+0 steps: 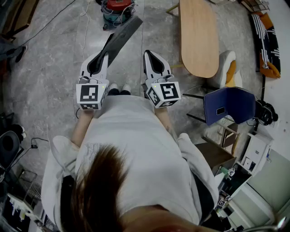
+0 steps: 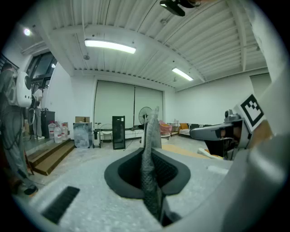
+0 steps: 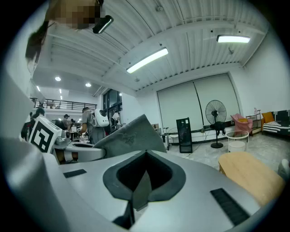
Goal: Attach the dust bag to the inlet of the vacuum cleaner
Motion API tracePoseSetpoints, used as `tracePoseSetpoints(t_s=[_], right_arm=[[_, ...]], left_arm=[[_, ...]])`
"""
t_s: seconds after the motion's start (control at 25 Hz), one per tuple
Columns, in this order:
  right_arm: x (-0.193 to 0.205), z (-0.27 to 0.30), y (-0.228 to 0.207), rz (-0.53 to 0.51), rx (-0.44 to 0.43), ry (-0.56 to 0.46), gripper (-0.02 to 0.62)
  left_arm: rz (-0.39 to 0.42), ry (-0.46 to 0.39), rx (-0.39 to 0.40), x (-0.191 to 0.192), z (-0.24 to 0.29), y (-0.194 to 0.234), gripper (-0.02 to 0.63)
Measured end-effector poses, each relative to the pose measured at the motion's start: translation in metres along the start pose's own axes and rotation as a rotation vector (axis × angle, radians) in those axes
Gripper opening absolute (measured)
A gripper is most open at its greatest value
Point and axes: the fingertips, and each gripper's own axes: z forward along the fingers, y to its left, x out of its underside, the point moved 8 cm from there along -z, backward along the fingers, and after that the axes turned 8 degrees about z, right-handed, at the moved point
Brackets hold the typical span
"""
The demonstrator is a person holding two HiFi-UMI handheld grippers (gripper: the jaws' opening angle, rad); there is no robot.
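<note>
One step is done: jaws of my left gripper [image 1: 100,57] clamp the dust bag [image 1: 120,38], right gripper [image 1: 152,54] jaws together, vacuum cleaner [image 1: 117,10] well apart

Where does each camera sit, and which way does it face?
Head view: on the person's head, facing steeply down; shows their torso, the left gripper, the right gripper, the vacuum cleaner.
Left gripper view: on the left gripper, facing level across the hall; dust bag clamped edge-on.
Right gripper view: on the right gripper, facing level toward the fan; shut, left gripper alongside.
Shared: all three show the dust bag; both gripper views, the fan.
</note>
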Motion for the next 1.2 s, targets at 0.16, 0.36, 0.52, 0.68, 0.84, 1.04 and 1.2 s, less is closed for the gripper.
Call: tracePoseSetpoints(t_s=[0.16, 0.36, 0.52, 0.68, 0.84, 1.04, 1.2], right_arm=[[-0.002, -0.003, -0.006, 0.019, 0.000, -0.011, 0.002], [-0.003, -0.011, -0.013, 0.017, -0.005, -0.021, 0.002], [-0.007, -0.017, -0.021, 0.030, -0.020, -0.052, 0.002], [-0.009, -0.028, -0.032, 0.026, -0.026, -0.071, 0.003], [-0.004, -0.034, -0.042, 0.006, -0.051, -0.036, 0.002], [-0.005, -0.037, -0.051, -0.021, -0.067, -0.018, 0.002], [-0.003, -0.025, -0.063, -0.025, -0.083, 0.003, 0.002]], left_arm=[[0.006, 0.015, -0.021, 0.000, 0.001, -0.001, 0.037], [0.011, 0.016, -0.031, -0.003, 0.001, -0.010, 0.037], [0.002, 0.015, -0.045, -0.006, 0.004, -0.018, 0.037], [0.002, 0.016, -0.064, -0.006, 0.005, -0.030, 0.037], [-0.012, 0.019, -0.079, -0.003, 0.008, -0.042, 0.037], [-0.051, 0.026, -0.090, -0.005, 0.013, -0.046, 0.037], [-0.028, 0.035, -0.096, -0.006, 0.027, -0.039, 0.037]])
